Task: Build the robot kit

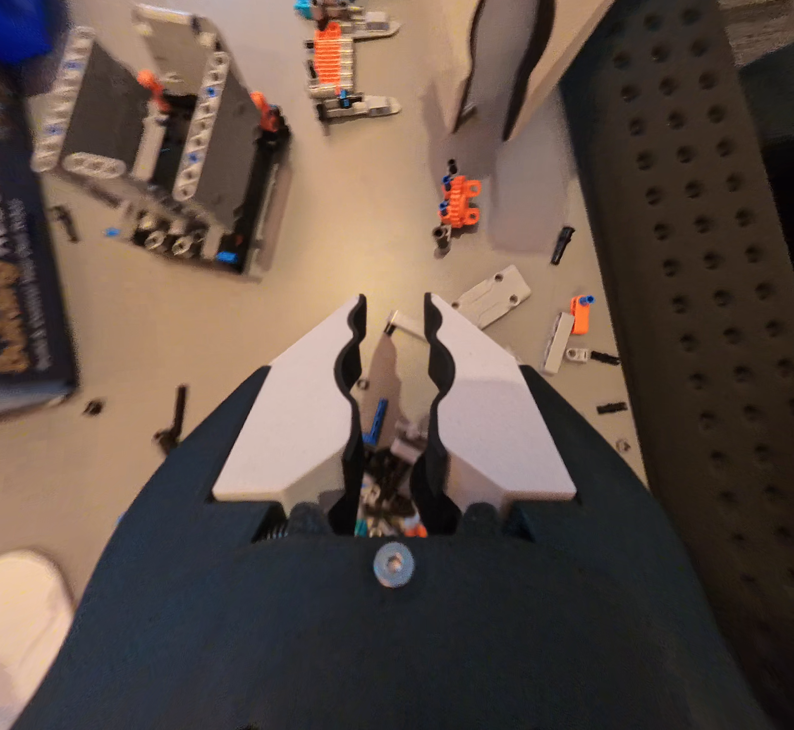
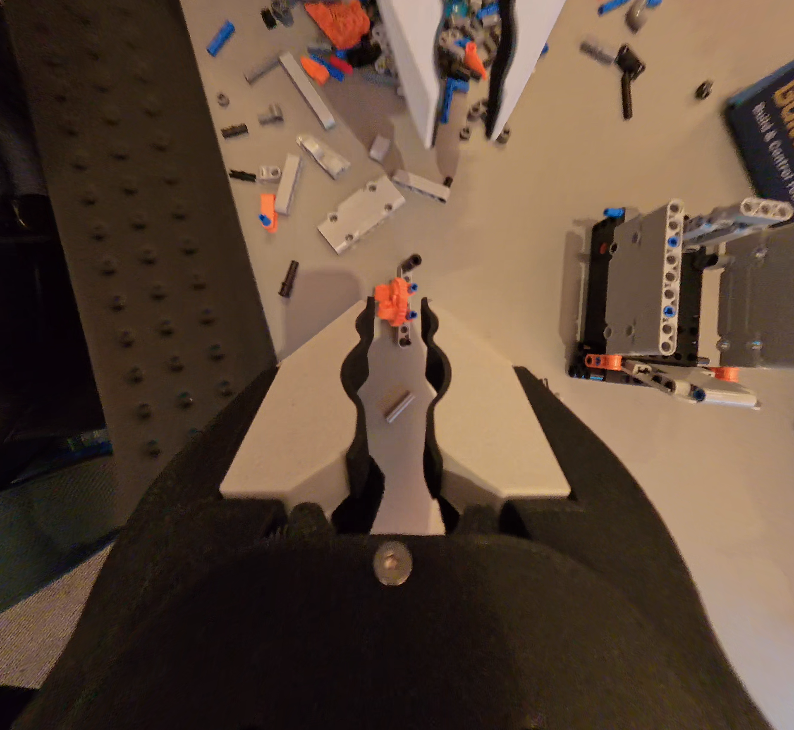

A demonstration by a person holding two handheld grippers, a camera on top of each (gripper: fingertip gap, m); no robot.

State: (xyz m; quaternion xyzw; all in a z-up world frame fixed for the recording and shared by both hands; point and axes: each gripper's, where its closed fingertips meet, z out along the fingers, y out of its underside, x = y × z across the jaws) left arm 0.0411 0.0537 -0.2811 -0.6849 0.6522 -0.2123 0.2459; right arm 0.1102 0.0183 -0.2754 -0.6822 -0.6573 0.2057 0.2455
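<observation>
My left gripper (image 1: 396,301) is open and empty, hovering over a pile of small building parts (image 1: 386,473) on the beige table. A short grey beam (image 1: 406,325) lies just under its tips. It also shows in the right wrist view (image 2: 462,138), over the same pile (image 2: 339,18). My right gripper (image 2: 397,301) is open and empty, above a small orange piece on a grey beam with blue pins (image 2: 393,301). A small grey pin (image 2: 397,406) lies under its fingers. In the left wrist view the right gripper (image 1: 483,129) hangs apart from that orange piece (image 1: 459,207).
A large grey and black half-built model (image 1: 172,151) (image 2: 644,301) stands on the table. An orange and grey assembly with light blue tubes (image 1: 335,61) lies farther off. A flat grey panel (image 1: 492,295) (image 2: 361,220), a dark booklet (image 1: 25,280) (image 2: 764,129) and a black perforated board (image 1: 687,237) (image 2: 107,194) lie around. Across from one pair of fingers to the other is roughly 8 cm. My left tips are about 15 cm from the small grey pin (image 2: 397,406), my right tips only 8 cm.
</observation>
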